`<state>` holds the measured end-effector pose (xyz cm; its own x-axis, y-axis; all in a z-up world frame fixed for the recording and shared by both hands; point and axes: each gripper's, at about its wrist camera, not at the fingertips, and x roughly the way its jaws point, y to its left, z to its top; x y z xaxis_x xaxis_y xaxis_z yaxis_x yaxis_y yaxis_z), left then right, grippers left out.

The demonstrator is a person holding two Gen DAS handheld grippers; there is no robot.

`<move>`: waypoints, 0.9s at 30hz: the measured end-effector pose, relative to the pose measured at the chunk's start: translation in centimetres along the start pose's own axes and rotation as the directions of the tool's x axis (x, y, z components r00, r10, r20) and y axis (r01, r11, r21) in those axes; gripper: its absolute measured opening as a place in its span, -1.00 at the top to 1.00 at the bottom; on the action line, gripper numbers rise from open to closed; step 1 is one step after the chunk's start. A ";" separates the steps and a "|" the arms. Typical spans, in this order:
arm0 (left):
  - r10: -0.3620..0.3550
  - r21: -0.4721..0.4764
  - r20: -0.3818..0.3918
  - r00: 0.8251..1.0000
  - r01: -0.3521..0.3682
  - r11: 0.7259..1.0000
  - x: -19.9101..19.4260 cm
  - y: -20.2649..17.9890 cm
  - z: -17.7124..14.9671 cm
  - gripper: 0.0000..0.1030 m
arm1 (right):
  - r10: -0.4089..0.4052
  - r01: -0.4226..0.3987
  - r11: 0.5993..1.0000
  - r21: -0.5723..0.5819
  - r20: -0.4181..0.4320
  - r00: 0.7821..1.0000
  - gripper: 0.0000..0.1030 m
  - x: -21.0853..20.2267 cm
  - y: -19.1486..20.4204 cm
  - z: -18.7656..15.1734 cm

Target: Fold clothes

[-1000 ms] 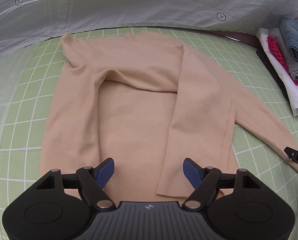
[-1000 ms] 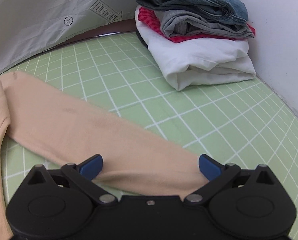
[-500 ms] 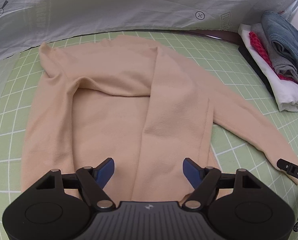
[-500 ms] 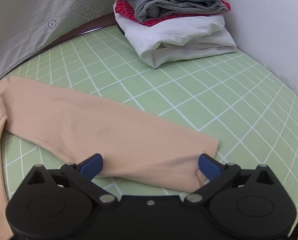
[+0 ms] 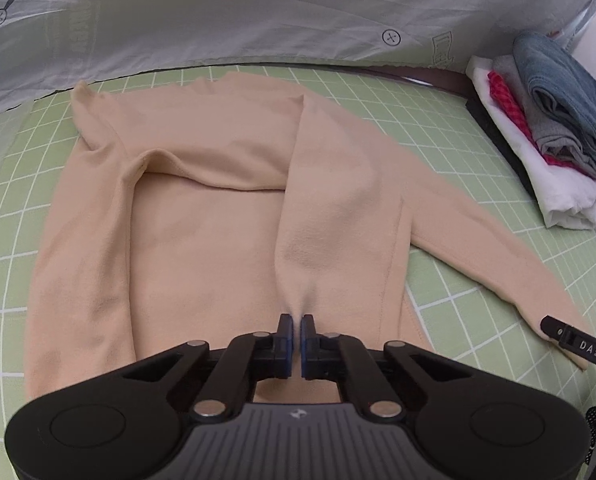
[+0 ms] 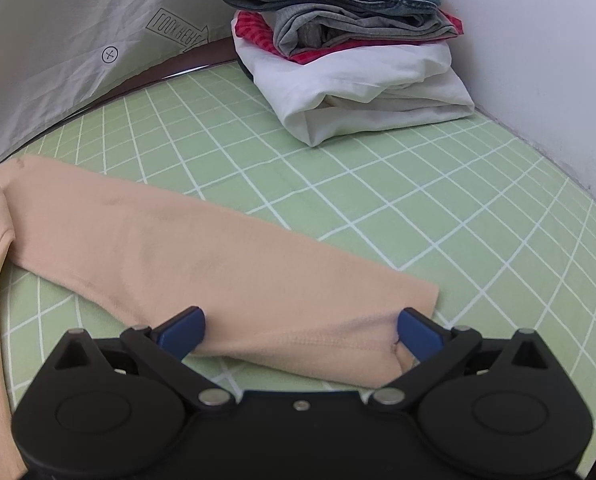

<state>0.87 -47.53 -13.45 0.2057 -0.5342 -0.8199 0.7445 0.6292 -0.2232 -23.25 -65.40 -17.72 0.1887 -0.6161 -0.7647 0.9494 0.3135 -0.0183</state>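
My right gripper [image 6: 299,330] hovers with jaws spread wide on either side of the peach sleeve's [image 6: 186,252] cuff end, which lies flat on the green gridded tabletop [image 6: 437,208]. Beyond it, a stack of folded clothes [image 6: 349,52] sits by the white wall [image 6: 537,40].

We see a green gridded mat [image 6: 397,208] carrying our spread peach sweater [image 5: 218,240] and a pile of folded clothes [image 6: 357,52], perhaps five garments.

The black left gripper with blue-padded jaws [image 5: 296,320] has its jaws pinched together, a fold of cloth between them. The matching black right gripper [image 6: 299,326] holds its jaws spread wide, low and level.
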 end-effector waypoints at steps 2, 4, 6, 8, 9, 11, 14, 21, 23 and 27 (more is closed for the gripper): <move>-0.042 -0.043 0.024 0.999 0.043 0.998 -1.5 0.2 -0.3 0.94 | 0.003 -0.003 1.000 -0.004 0.005 1.000 -1.00 0.0 0.0 0.0; -0.090 -0.089 0.059 0.994 0.095 0.991 -3.3 0.7 -0.7 0.94 | 0.008 -0.007 1.000 -0.011 0.013 1.000 -1.00 0.0 -0.1 -0.1; -0.128 -0.145 0.099 0.987 0.142 0.979 -5.1 1.6 -1.5 0.94 | 0.012 -0.012 1.000 -0.017 0.025 1.000 -1.00 0.0 -0.1 -0.2; -0.134 -0.211 0.121 0.984 0.157 0.965 -6.5 2.7 -2.5 0.94 | 0.018 -0.017 1.000 -0.027 0.042 0.999 -1.00 -0.1 -0.1 -0.4; -0.138 -0.250 0.126 0.982 0.166 0.954 -7.1 3.4 -3.2 0.94 | 0.020 -0.019 0.999 -0.030 0.045 0.999 -1.00 -0.1 -0.1 -0.4; -0.147 -0.338 0.140 0.979 0.187 0.923 -8.3 5.0 -4.8 0.94 | 0.023 -0.022 0.999 -0.034 0.045 0.999 -1.00 0.0 -0.1 -0.4; -0.129 -0.442 0.158 0.979 0.187 0.877 -9.7 7.1 -6.8 0.94 | 0.025 -0.023 0.999 -0.039 0.049 0.998 -1.00 0.0 -0.1 -0.5; -0.053 -0.578 0.182 0.982 0.150 0.802 -13.0 9.8 -11.8 0.94 | 0.025 -0.023 0.999 -0.041 0.064 0.998 -1.00 -0.1 -0.1 -0.8; -0.047 -0.610 0.200 0.979 0.162 0.776 -13.8 10.4 -12.9 0.94 | 0.026 -0.023 0.999 -0.042 0.072 0.997 -1.00 -0.1 -0.1 -1.0; -0.001 -0.682 0.186 0.983 0.130 0.720 -14.3 11.5 -14.9 0.94 | 0.031 -0.027 0.999 -0.046 0.088 0.996 -1.00 -0.2 -0.2 -1.3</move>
<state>-2.96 -24.20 -12.13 0.3196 -0.6303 -0.7075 0.1300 0.7687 -0.6262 -23.80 -64.44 -18.39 0.2396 -0.6672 -0.7053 0.9313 0.3632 -0.0273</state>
